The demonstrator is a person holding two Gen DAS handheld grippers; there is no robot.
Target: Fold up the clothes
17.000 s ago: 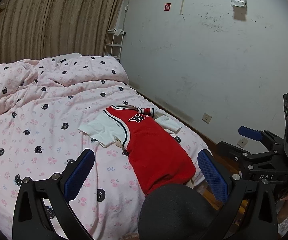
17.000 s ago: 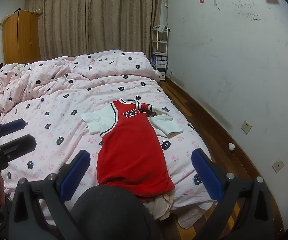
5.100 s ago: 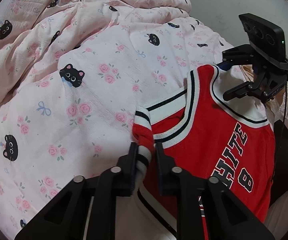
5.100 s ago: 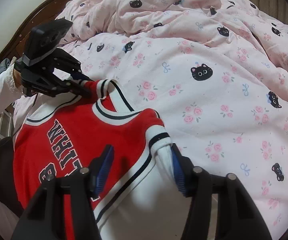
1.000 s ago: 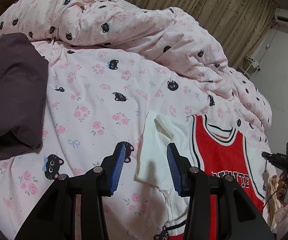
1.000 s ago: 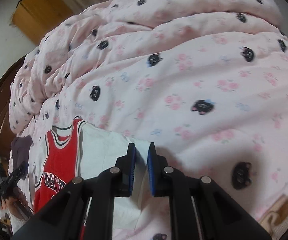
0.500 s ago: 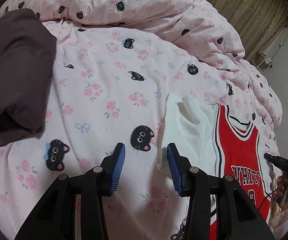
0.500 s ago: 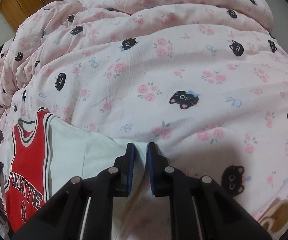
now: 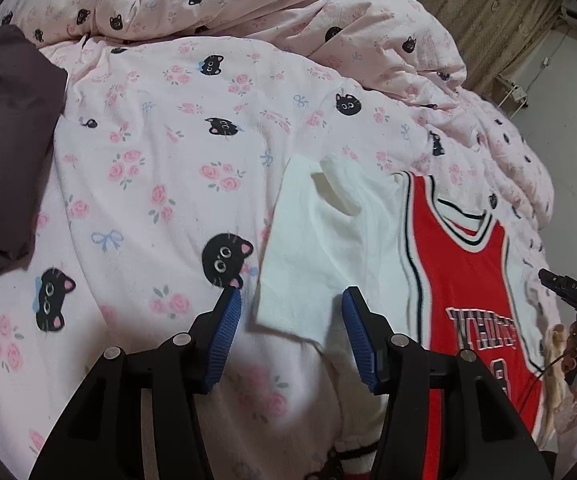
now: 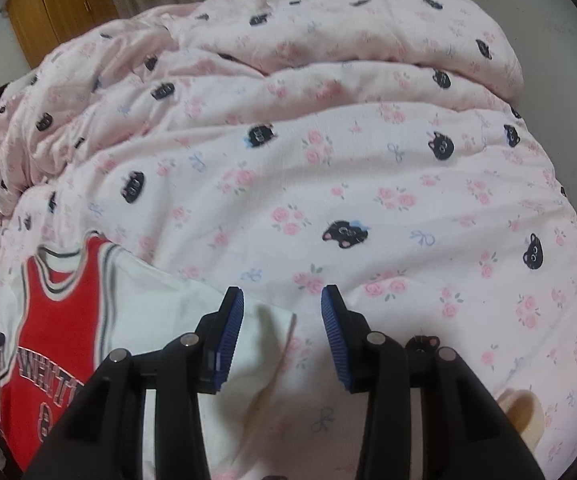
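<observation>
A red-and-white jersey [image 9: 464, 280] lies face up and spread flat on the pink cat-print duvet [image 9: 160, 168], collar toward the bunched bedding, both white sleeves out to the sides. Your left gripper [image 9: 290, 312] hovers over the outer corner of the left sleeve [image 9: 328, 240], its blue pads apart and widening, with the sleeve's lower corner between them but no pad pressing on cloth. Your right gripper [image 10: 282, 312] is letting go — its jaws are opening over the hem of the right sleeve [image 10: 192, 312], whose edge lies loose below the left pad, untouched.

The step in hand looks like the sleeve fold. To do it well, bring each gripper down onto the sleeve's outer hem, not the duvet beneath; the cover is soft and puckered, and a deep bite would likely drag it along. Pinch only the sleeve's layers, lift just clear, and carry both sleeves inward over the red panel together, so the fold lines fall along the striped armhole trim. Watch the small wrinkle on the left sleeve — smooth it first or it will probably be pressed in. A dark pillow [image 9: 4, 140] lies well clear at the left.
</observation>
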